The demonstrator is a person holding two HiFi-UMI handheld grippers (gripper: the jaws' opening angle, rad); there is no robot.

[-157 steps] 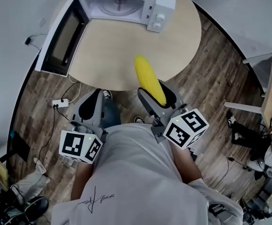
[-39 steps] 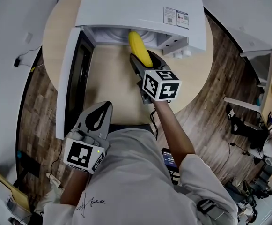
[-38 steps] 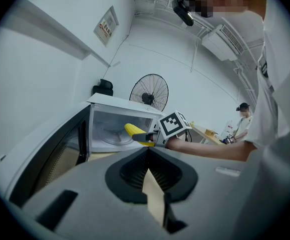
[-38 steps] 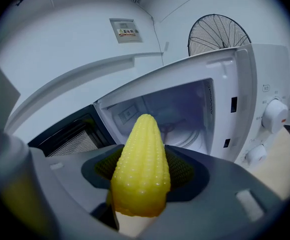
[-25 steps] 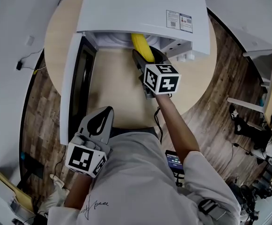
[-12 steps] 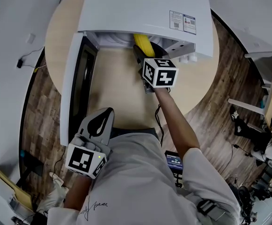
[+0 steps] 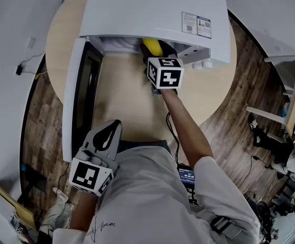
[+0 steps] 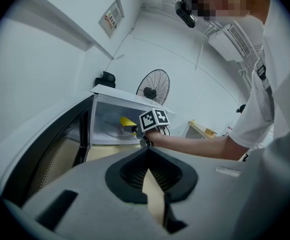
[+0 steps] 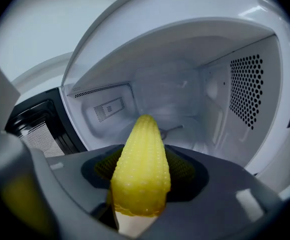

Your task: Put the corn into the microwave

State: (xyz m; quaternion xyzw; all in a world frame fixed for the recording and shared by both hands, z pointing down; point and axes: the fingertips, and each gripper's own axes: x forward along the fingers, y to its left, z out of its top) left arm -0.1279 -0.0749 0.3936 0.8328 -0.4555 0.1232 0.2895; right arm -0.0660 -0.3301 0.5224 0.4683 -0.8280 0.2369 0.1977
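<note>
Right gripper (image 9: 144, 170) clamped on the corn (image 9: 140, 159), jaws spread wide around the cob's thick end, one pad on each flank, and the tapered tip pointing straight ahead into the microwave (image 7: 152, 9). In the right gripper view the cob's tip sits inside the white cavity, with the perforated wall (image 9: 245, 89) off to the right and the vent slots on the back wall behind it; whether the corn touches the cavity floor, I cannot tell. From the head view only a short yellow stretch shows under the front edge of the microwave's top, with the marker cube (image 7: 165, 72) just outside the opening and the person's bare arm (image 7: 184, 131) stretched out over the round wooden table (image 7: 122, 100). The microwave door (image 7: 78, 95) hangs wide open to the left. Left gripper (image 7: 106, 132) is back near the person's body, at the near edge of the table and well apart from the microwave, its jaws together at the tips with nothing between them. Beyond the microwave, the left gripper view picks up a standing fan (image 8: 152, 86) against the wall.
</note>
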